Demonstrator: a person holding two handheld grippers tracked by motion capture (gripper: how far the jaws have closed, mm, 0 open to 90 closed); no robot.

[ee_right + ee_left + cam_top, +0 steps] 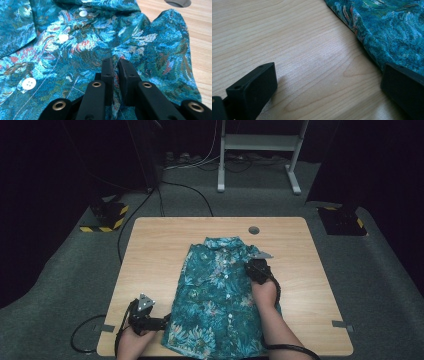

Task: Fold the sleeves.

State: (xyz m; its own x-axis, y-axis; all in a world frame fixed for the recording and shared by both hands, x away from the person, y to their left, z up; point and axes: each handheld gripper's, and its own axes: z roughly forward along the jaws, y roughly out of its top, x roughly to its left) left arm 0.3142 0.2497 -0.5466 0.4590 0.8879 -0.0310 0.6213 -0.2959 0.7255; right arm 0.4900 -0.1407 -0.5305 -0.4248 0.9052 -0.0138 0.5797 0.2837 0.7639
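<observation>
A teal floral button-up shirt [220,295] lies flat, front up, on the wooden table [150,250], collar at the far end. My right gripper [251,266] rests on the shirt's right shoulder area. In the right gripper view its jaws [115,62] are shut on a raised fold of the shirt fabric [75,50], beside the row of white buttons. My left gripper [166,321] sits low at the near left, beside the shirt's hem corner. In the left gripper view it [329,80] stands open over bare wood, with the shirt's edge [387,32] by the right jaw.
A round cable hole [254,230] sits in the table's far middle, just past the collar. Bare wood runs left and right of the shirt. On the floor behind are a white frame's legs [292,175], cables and two black stands with yellow striping [107,215].
</observation>
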